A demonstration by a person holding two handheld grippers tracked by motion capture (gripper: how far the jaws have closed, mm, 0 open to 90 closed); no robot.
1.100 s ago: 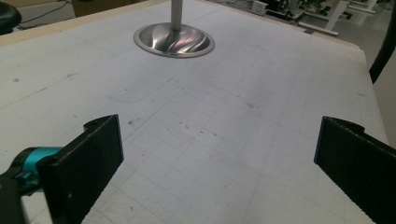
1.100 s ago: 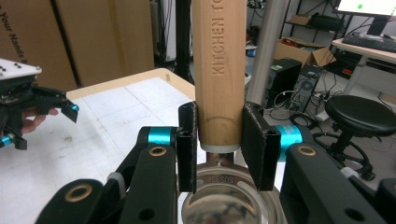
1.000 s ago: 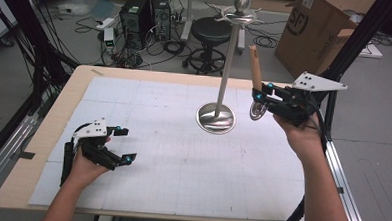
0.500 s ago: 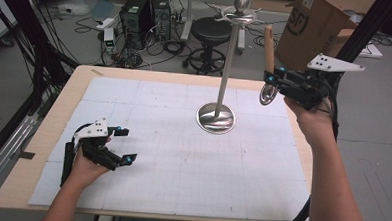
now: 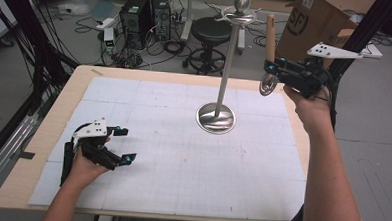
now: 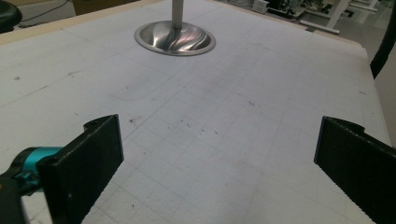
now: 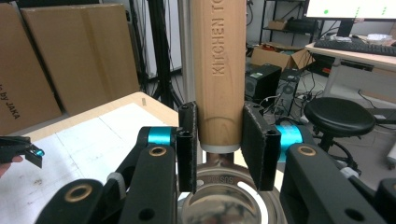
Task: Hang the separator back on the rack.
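A utensil with a wooden handle (image 5: 270, 36) and a round steel head (image 5: 268, 85) hangs upright in the air, to the right of a steel stand. My right gripper (image 5: 270, 68) is shut on the handle's lower end; in the right gripper view the pads (image 7: 187, 144) clamp the wood (image 7: 219, 60) just above the steel head (image 7: 219, 200). The stand has a thin pole (image 5: 227, 62) and a round base (image 5: 216, 118) on the white mat. My left gripper (image 5: 126, 145) rests low at the mat's left, jaws open (image 6: 219, 158) and nothing between them, facing the base (image 6: 175, 39).
The white gridded mat (image 5: 182, 160) covers a wooden table (image 5: 42, 149). Behind the table stand a black stool (image 5: 211, 28), a computer tower (image 5: 138, 13) with cables, and a cardboard box (image 5: 313, 20). Black frame posts (image 5: 357, 42) rise at the right.
My right gripper has lifted the utensil up and to the right, away from the stand's base. The left gripper has stayed where it was.
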